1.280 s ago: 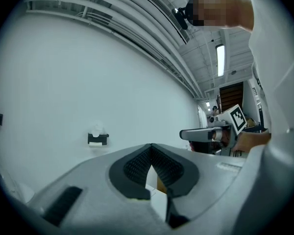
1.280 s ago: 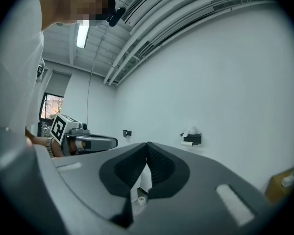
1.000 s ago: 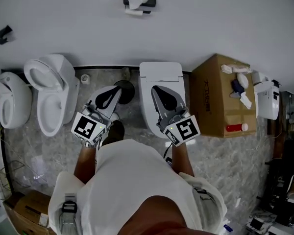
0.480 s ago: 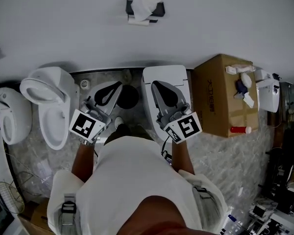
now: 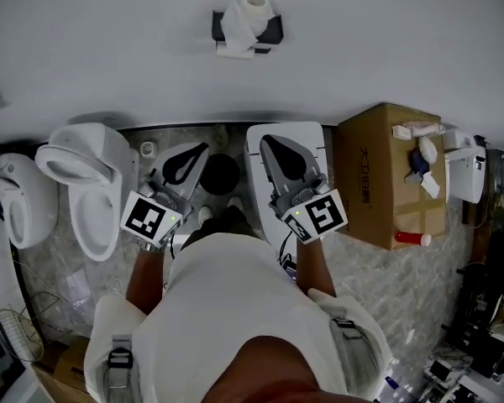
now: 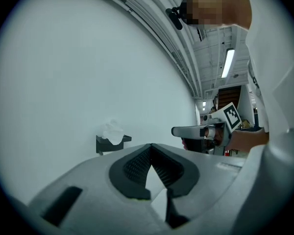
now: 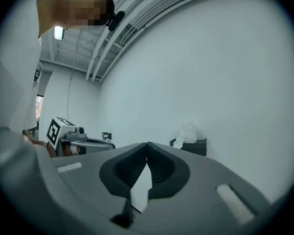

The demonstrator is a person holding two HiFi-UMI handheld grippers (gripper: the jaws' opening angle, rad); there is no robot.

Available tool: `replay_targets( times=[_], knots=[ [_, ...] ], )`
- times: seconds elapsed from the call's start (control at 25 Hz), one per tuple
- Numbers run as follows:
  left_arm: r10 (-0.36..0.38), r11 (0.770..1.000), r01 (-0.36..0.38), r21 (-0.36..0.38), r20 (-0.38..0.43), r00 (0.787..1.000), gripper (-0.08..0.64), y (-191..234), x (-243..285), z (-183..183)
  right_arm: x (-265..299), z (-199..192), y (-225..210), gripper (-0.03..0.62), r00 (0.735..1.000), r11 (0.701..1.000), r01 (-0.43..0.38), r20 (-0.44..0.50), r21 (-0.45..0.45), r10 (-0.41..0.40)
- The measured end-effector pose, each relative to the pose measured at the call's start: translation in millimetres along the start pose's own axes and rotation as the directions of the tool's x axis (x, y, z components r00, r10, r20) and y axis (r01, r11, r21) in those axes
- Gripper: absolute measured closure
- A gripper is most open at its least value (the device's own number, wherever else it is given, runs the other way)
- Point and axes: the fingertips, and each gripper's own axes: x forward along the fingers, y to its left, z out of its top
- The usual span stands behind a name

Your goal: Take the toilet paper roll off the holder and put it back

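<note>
A white toilet paper roll [image 5: 250, 13] with a loose tail sits on a black holder [image 5: 274, 30] fixed to the white wall, far ahead of both grippers. The left gripper view shows the roll [image 6: 111, 129] up and left of my left gripper [image 6: 151, 145], whose jaws meet at the tips with nothing between them. In the right gripper view the roll [image 7: 188, 131] is up and right of my right gripper [image 7: 147, 143], also shut and empty. In the head view the left gripper [image 5: 203, 148] and right gripper [image 5: 266, 141] are held side by side at waist height.
A white toilet with a closed lid [image 5: 307, 133] stands under the right gripper. An open toilet [image 5: 88, 175] and another fixture [image 5: 13, 196] stand at the left. A cardboard box [image 5: 378, 183] carrying small items is at the right. A black round object [image 5: 220, 173] lies on the marble floor.
The head view has shifted, so the roll and holder sit lower in the picture. Both grippers remain shut and in nearly the same place in front of the person.
</note>
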Motion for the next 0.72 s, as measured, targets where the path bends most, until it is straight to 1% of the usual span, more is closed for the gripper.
replay_targets(
  times=[0.2, 0.28, 0.4, 0.48, 0.6, 0.72],
  knots=[
    [0.002, 1.000, -0.003, -0.011, -0.017, 1.000, 0.563, 11, 20, -6, 13, 5, -25, 0.587, 1.000, 1.000, 0.007, 0.007, -0.010, -0.007],
    [0.000, 1.000, 0.000, -0.021, -0.035, 0.999, 0.563, 16, 27, -13, 24, 12, -38, 0.526, 1.000, 0.999, 0.018, 0.012, -0.031, -0.018],
    [-0.003, 0.998, 0.002, -0.056, -0.035, 0.999, 0.563, 20, 36, -20, 52, 27, -63, 0.385, 0.999, 0.996, 0.034, 0.027, -0.077, -0.032],
    [-0.015, 0.998, 0.011, -0.070, -0.058, 0.998, 0.563, 24, 40, -34, 79, 31, -82, 0.313, 0.999, 0.992, 0.040, 0.018, -0.120, -0.039],
    [-0.023, 0.994, 0.015, -0.109, -0.075, 0.997, 0.563, 31, 48, -49, 119, 32, -109, 0.248, 0.998, 0.982, 0.052, -0.008, -0.180, -0.055],
    [-0.025, 0.989, 0.012, -0.144, -0.089, 0.996, 0.563, 33, 52, -64, 151, 28, -131, 0.230, 0.997, 0.975, 0.063, -0.030, -0.214, -0.071]
  ],
)
